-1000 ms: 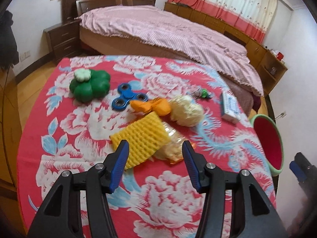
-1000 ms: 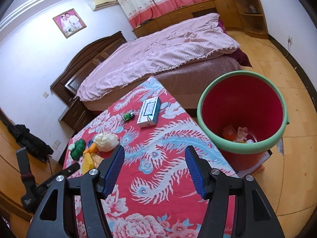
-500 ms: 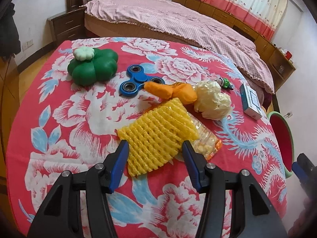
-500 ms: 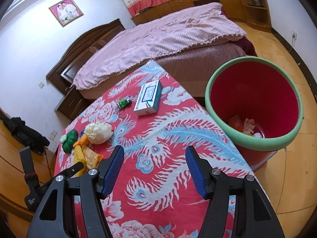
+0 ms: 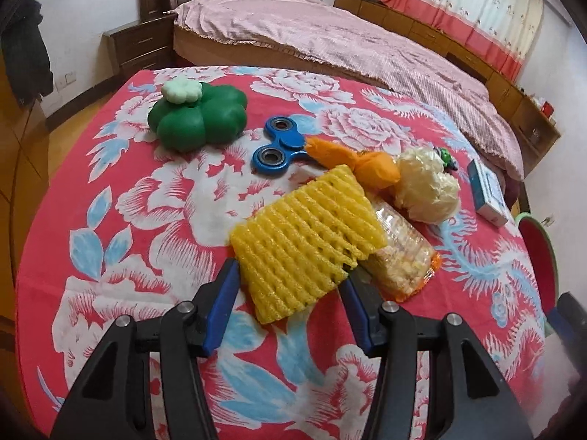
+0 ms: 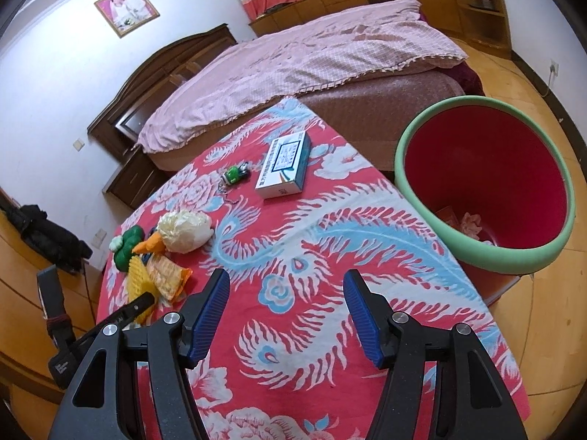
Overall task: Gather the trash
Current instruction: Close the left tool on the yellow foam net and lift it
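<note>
Foam net: the yellow foam net (image 5: pixel 304 236) lies flat on the red flowered cloth (image 5: pixel 121 220), towards the near edge of the table, its near end reaching in between my left claw's pads.
Left claw: my left gripper (image 5: pixel 290 286) stands at a middling gap astride that near end; the jaws have just been closing a little, and I cannot tell whether the pads press on the foam yet.
Snack bag: a clear crinkled snack bag (image 5: pixel 400 253) with an orange end lies partly under the net's right side.
Other scraps: an orange wrapper (image 5: pixel 352 161) touches the net's far end, and a cream crumpled wad (image 5: pixel 427 190) sits just beside it on the right.
Bin: the red bin (image 6: pixel 488 179) with a green rim stands on the floor off the table's right edge, a few scraps in its bottom.
Right claw: my right gripper (image 6: pixel 286 304) hangs over the bare cloth near the table's right side, jaws wide apart, nothing between them.
Not trash: a green flower-shaped toy (image 5: pixel 194 117) near the far left corner, a blue fidget spinner (image 5: pixel 280 145) beside it, a small green keychain (image 6: pixel 234 174) and a blue-and-white box (image 6: pixel 284 167) near the far right edge.
Beyond the table: a bed with a pink cover (image 6: pixel 293 62).
</note>
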`<state>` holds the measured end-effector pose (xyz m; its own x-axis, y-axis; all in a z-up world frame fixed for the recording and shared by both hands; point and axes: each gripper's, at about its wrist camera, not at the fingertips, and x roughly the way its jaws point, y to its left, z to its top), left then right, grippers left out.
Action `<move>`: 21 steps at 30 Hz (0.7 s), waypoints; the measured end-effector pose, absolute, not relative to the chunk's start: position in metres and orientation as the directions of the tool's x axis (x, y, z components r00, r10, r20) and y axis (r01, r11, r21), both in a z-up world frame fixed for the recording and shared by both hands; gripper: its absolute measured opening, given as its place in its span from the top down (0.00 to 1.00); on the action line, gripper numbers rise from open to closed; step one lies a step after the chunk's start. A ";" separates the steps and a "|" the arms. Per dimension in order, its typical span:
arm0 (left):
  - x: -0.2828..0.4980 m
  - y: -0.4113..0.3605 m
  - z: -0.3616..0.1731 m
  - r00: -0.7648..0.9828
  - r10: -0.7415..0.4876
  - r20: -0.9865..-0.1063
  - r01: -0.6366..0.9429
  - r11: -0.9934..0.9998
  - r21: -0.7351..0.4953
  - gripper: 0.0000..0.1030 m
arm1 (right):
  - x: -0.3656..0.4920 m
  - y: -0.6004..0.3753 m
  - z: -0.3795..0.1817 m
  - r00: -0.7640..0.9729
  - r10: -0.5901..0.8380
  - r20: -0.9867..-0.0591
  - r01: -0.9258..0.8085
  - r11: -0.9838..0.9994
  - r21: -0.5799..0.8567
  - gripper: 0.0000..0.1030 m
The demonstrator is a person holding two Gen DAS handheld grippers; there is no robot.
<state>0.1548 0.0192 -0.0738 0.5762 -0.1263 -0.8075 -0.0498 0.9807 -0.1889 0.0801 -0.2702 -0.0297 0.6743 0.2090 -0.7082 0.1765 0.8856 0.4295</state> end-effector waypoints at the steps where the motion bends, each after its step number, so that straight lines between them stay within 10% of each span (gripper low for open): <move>1: 0.154 0.021 -0.074 0.581 -0.135 -0.803 -0.051 0.978 -0.202 0.54 | 0.081 -0.269 -0.031 0.671 0.214 -0.710 0.173 0.886 0.431 0.36; 8: 0.146 0.035 -0.072 0.598 -0.209 -0.774 -0.046 0.955 -0.293 0.83 | 0.083 -0.258 -0.031 0.663 0.218 -0.716 0.150 0.898 0.413 0.36; 21: 0.122 0.072 -0.048 0.663 -0.207 -0.719 -0.087 0.933 -0.350 0.86 | 0.111 -0.202 -0.026 0.619 0.281 -0.734 -0.008 0.936 0.351 0.36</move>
